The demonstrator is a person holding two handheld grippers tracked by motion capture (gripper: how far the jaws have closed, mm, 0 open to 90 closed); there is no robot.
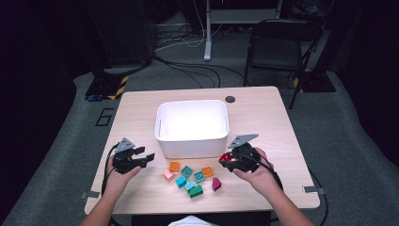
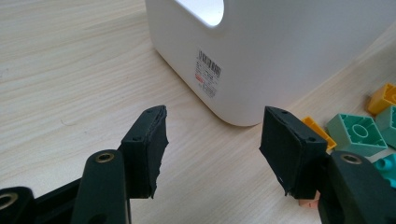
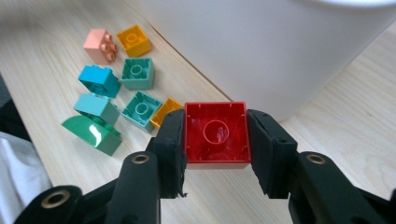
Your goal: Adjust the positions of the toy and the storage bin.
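My right gripper (image 3: 215,135) is shut on a red brick (image 3: 216,133), hollow underside facing the camera, held above the table beside the white bin (image 3: 261,42). In the high view that gripper (image 1: 227,160) hangs near the bin's front right corner (image 1: 221,141), with the red brick (image 1: 225,158) in its jaws. My left gripper (image 2: 212,140) stands open over bare wood, nothing between its pads, just left of the bin (image 2: 261,56). From above, the left gripper (image 1: 143,157) sits by the bin's front left corner.
Several loose bricks lie on the table in front of the bin: orange (image 1: 174,166), pink (image 1: 168,175), teal (image 1: 187,171), blue (image 1: 181,181), green (image 1: 196,191), magenta (image 1: 216,184). A chair (image 1: 277,44) and cables stand on the floor beyond the table (image 1: 263,113).
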